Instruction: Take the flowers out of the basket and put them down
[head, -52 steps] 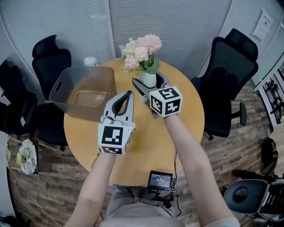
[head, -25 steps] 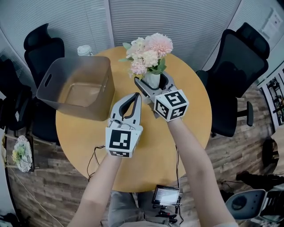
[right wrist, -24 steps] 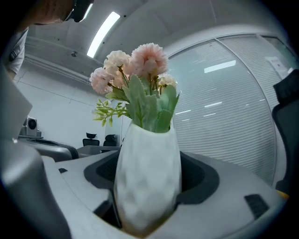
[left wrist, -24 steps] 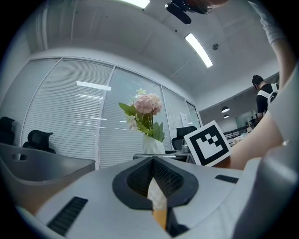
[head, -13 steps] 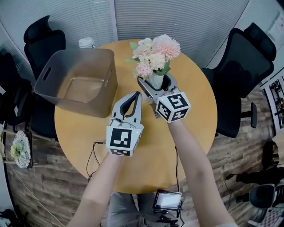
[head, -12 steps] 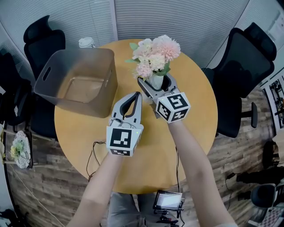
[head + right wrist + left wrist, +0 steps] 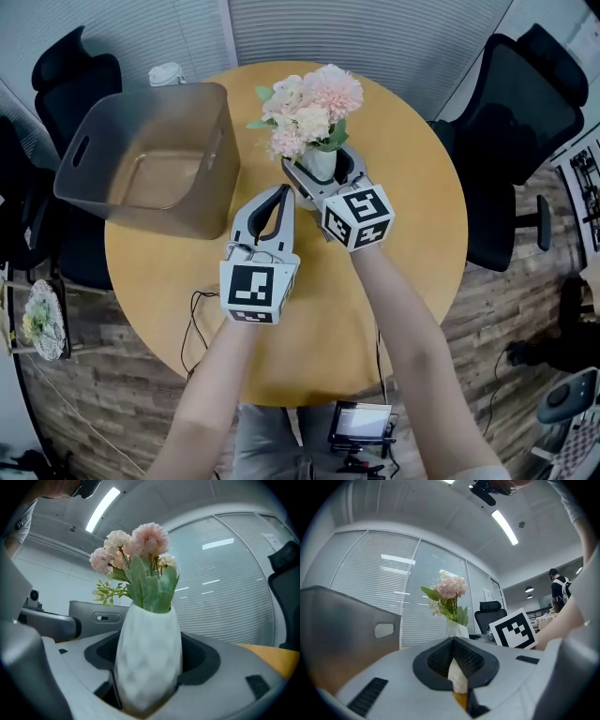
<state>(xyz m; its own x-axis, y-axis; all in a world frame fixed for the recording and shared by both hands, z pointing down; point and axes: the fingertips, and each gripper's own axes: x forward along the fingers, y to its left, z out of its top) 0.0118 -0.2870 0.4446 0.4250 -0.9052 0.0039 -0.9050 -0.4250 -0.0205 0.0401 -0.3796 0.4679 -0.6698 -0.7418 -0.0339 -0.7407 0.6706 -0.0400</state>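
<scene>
In the head view the basket (image 7: 217, 141) stood at about 10 o'clock on the round table (image 7: 403, 234), and it looked empty, with only its bare bottom showing. The flowers (image 7: 305, 103), a pink and cream bunch with green leaves, were already outside it. They stood upright in a small white vase (image 7: 317, 161) at about 3 o'clock from the basket, near it but apart from its wall.

The right gripper (image 7: 320, 166) had its two jaws around the body of the vase, one on each side. In the right gripper view the dark pads pressed on the white vase (image 7: 147, 658), so this gripper was gripping it. The left gripper (image 7: 279, 192) lay at about 7 o'clock from the vase, close beside the right one. Its jaws were together at the tips and nothing was between them; in the left gripper view the flowers (image 7: 451, 588) showed only farther off, beyond the jaws.

As a judgement, the first part of the task was done, because the flowers were out of the basket. What remained was to set the vase on the table and to let the jaws go. Whether the base touched the table could not be told, since the gripper hid it in both views.
</scene>
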